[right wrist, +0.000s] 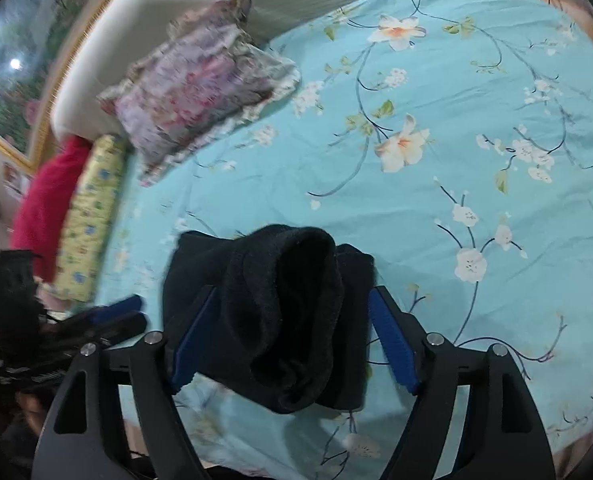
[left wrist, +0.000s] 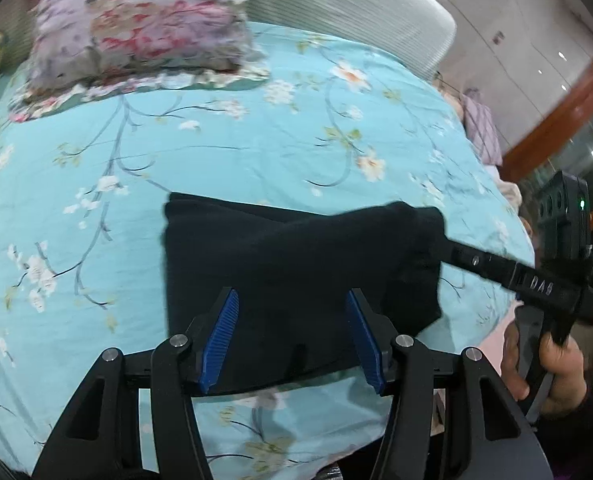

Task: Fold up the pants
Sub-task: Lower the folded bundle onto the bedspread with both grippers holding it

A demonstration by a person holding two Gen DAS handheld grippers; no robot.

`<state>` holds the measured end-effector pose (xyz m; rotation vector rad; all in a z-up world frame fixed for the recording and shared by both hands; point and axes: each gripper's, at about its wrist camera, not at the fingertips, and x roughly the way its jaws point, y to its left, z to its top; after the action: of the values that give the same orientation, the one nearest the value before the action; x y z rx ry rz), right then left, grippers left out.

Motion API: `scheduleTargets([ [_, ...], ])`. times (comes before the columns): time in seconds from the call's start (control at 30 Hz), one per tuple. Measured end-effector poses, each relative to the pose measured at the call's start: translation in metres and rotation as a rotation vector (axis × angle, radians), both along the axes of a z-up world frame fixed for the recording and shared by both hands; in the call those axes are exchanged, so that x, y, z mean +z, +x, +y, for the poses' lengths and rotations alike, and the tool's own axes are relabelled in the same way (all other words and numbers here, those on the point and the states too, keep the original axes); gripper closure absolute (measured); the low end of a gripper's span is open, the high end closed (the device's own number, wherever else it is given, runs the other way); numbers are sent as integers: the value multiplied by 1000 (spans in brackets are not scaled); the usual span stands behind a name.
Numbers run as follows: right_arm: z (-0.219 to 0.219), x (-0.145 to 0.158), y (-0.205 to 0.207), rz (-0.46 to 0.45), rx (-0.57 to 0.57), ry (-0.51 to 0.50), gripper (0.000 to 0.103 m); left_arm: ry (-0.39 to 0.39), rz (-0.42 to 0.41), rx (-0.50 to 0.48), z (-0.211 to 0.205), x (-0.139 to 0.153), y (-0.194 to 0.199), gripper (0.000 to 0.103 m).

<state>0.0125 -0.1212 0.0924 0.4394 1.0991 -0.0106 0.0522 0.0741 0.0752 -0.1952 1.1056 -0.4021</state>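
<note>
Black pants (left wrist: pixel 280 264), folded into a compact dark block, lie on the blue floral bed sheet (left wrist: pixel 256 140). My left gripper (left wrist: pixel 292 320) hovers over their near edge, open, its blue pads (left wrist: pixel 224 332) apart with nothing pinched between them. My right gripper (left wrist: pixel 446 242) reaches in from the right, held by a person's hand (left wrist: pixel 552 376), with its tips at the raised right corner of the cloth. In the right wrist view the pants (right wrist: pixel 288 304) bulge up in a rolled hump between the jaws of my right gripper (right wrist: pixel 292 320), which are open, the pads standing off the fabric. My left gripper (right wrist: pixel 124 314) shows at the left.
A floral pillow (left wrist: pixel 144 28) lies at the head of the bed against a pale ribbed headboard (left wrist: pixel 356 12). A yellow patterned pillow (right wrist: pixel 88 216) and red fabric (right wrist: pixel 44 208) sit at the bed's left edge. A wooden door frame (left wrist: pixel 556 120) stands off to the right.
</note>
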Motion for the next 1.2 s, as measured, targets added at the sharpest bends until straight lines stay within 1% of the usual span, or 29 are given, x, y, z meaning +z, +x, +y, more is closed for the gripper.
scheduleTargets([
  [0.07,4,-5,3,28,-14,-28,23,6,4,18,7,-3,2,46],
  [0.2,5,-15,4,59,-36,-6,23,14,17,44,19,-9,4,46],
  [0.47,7,-19,-1,72,-56,20,22,-3,37,76,28,-19,8,44],
  [0.7,0,-33,-9,106,-92,36,22,-16,71,97,35,-31,14,42],
  [0.83,-7,-44,-13,132,-122,50,22,-8,89,107,35,-39,17,42],
  [0.9,-11,-48,-17,134,-134,48,18,-7,97,110,36,-43,19,42],
  [0.97,-13,-51,-19,131,-137,43,17,-7,108,112,36,-47,21,42],
  [1.07,-17,-57,-22,135,-141,47,17,-4,123,111,35,-55,23,41],
  [1.2,-19,-61,-25,115,-134,46,17,6,136,105,34,-64,26,40],
])
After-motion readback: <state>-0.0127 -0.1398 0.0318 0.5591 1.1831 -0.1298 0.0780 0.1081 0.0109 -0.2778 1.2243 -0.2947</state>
